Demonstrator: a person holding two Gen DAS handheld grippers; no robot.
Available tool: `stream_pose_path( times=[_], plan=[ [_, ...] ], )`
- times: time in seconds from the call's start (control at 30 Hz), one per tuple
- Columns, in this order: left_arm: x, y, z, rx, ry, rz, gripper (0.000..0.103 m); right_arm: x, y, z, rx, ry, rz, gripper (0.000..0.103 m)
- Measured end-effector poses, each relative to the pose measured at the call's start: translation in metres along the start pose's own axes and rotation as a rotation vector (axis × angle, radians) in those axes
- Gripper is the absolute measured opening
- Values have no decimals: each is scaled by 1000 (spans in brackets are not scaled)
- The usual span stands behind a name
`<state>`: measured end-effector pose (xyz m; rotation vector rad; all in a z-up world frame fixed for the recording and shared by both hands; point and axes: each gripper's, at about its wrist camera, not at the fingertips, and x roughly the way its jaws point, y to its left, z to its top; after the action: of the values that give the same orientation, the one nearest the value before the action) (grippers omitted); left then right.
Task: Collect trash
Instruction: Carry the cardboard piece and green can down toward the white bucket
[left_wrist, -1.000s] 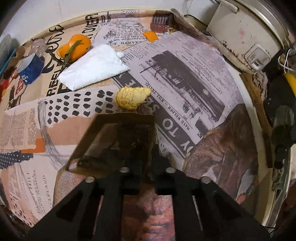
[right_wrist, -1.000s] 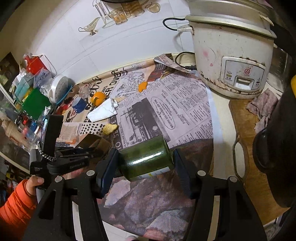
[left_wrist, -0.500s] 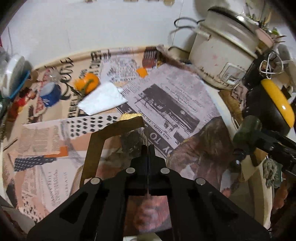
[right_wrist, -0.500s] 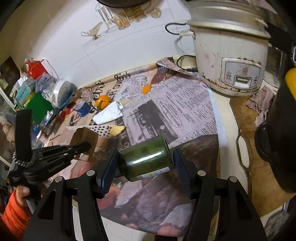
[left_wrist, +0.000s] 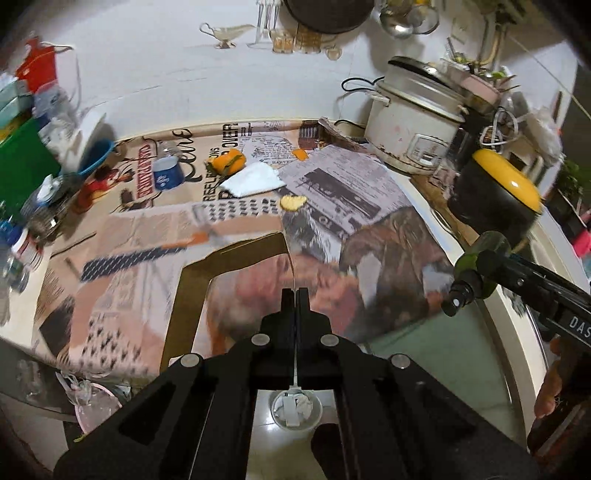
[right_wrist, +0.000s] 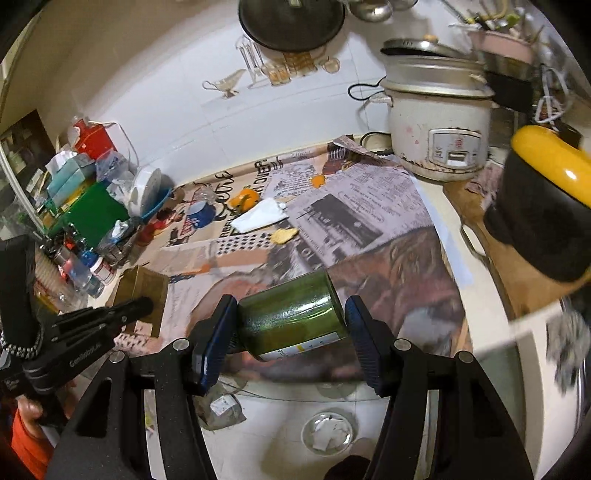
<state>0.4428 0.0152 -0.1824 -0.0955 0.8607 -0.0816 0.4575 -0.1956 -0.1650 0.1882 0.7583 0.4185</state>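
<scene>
My left gripper (left_wrist: 295, 295) is shut, pinching the thin clear edge of a brown cardboard box (left_wrist: 192, 280) with a see-through window, held above the table's front edge. In the right wrist view the same box (right_wrist: 142, 288) hangs from the left gripper (right_wrist: 142, 304) at the lower left. My right gripper (right_wrist: 290, 328) is shut on a dark green bottle (right_wrist: 291, 317) lying crosswise between its blue pads. The left wrist view shows that bottle (left_wrist: 480, 258) at the right, black cap towards the camera. On the newspaper-covered table (left_wrist: 351, 192) lie an orange peel (left_wrist: 231, 162), a white tissue (left_wrist: 253, 179) and a yellow peel (left_wrist: 293, 202).
A white rice cooker (left_wrist: 413, 122) and a black pot with a yellow lid (left_wrist: 495, 195) stand at the back right. A blue cup (left_wrist: 168, 177), bottles and boxes crowd the left side. A clear bowl (left_wrist: 294, 410) with paper scraps sits on the floor below.
Both grippers have drawn back and up from the table towards its front edge. The left one closed on the brown box and lifted it; the right one still carries the green bottle.
</scene>
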Motion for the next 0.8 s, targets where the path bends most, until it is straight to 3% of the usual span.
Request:
stream_pose_path(
  times=[0.23, 0.43, 0.6, 0.8],
  plan=[
    [-53, 7, -55, 21, -7, -9, 0, -36, 40, -52, 51, 5, -17, 57],
    [-67, 7, -95, 1, 43, -31, 0, -49, 55, -82, 40, 59, -41, 57],
    [-46, 3, -131, -30, 97, -39, 0, -37, 48, -112, 39, 119, -59, 57],
    [14, -6, -182, -57, 173, -29, 0, 1, 15, -158, 39, 181, -90, 57]
  ],
)
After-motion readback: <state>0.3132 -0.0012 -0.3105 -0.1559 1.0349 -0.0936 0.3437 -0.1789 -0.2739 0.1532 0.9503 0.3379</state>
